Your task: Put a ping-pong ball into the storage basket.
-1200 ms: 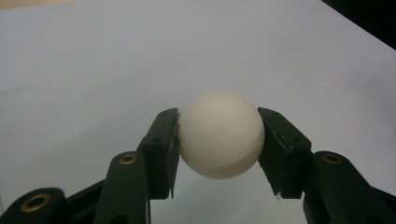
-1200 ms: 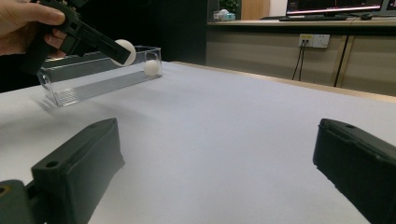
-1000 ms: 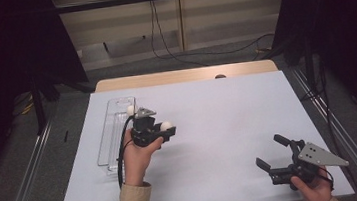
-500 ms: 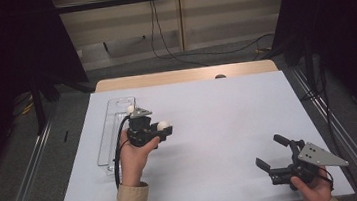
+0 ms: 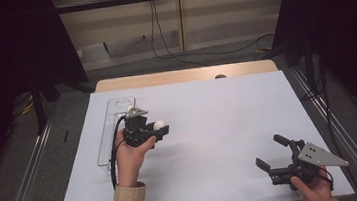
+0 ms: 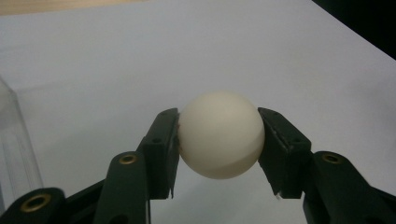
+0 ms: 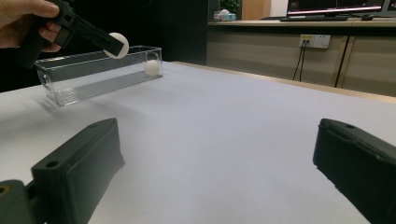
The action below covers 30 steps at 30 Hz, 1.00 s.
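Observation:
My left gripper [image 5: 161, 128] is shut on a white ball [image 5: 159, 125], held a little above the white table just right of a long clear tray [image 5: 104, 143]. In the left gripper view the ball [image 6: 220, 140] sits squeezed between both black pads [image 6: 161, 149]. A second white ball [image 5: 129, 109] lies inside the tray at its far end. My right gripper [image 5: 268, 150] stands open low over the table's near right corner, with nothing between its jaws. The right gripper view looks across the table to the held ball [image 7: 116, 45], the tray [image 7: 88, 79] and the ball in it [image 7: 152, 67].
The white table sheet [image 5: 219, 121] stretches between the two grippers. A wooden strip [image 5: 184, 75] runs along the far edge. Metal rails [image 5: 28, 171] flank the table, and cables lie on the floor behind it.
The left gripper with its ball has drifted slightly left, toward the tray. The right gripper has stayed where it was.

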Motion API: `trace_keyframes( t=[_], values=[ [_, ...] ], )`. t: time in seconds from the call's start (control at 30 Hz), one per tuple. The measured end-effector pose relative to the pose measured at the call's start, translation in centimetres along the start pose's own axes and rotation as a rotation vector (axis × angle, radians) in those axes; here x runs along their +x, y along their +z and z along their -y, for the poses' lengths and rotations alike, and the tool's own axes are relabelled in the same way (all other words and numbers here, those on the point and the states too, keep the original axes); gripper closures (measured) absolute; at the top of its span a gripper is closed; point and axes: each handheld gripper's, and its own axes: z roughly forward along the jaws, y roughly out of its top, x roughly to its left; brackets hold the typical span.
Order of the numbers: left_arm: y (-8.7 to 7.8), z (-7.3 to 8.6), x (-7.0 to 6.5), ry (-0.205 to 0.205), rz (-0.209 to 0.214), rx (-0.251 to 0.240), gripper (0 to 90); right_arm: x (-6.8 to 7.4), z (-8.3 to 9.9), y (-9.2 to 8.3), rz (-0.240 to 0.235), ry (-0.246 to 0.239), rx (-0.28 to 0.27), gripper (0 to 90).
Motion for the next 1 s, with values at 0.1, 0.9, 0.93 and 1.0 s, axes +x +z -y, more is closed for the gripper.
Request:
trace_keyframes(
  t=[0.1,0.9,0.93,1.0],
  values=[
    [-0.13,0.02,0.13,-0.004,-0.005,-0.005,51.0,0.01,0.00,0.00,0.000,0.000,0.000,0.8],
    [-0.96,0.16,0.85,-0.008,-0.029,-0.005,51.0,0.08,-0.01,0.03,-0.003,-0.007,0.001,0.8],
    [-0.98,0.18,0.86,-0.009,-0.031,-0.006,51.1,0.08,-0.01,0.03,-0.003,-0.007,0.001,0.8],
    [-1.01,0.19,0.88,-0.012,-0.031,-0.007,51.0,0.09,0.00,0.04,-0.003,-0.008,0.002,0.8]
  ],
)
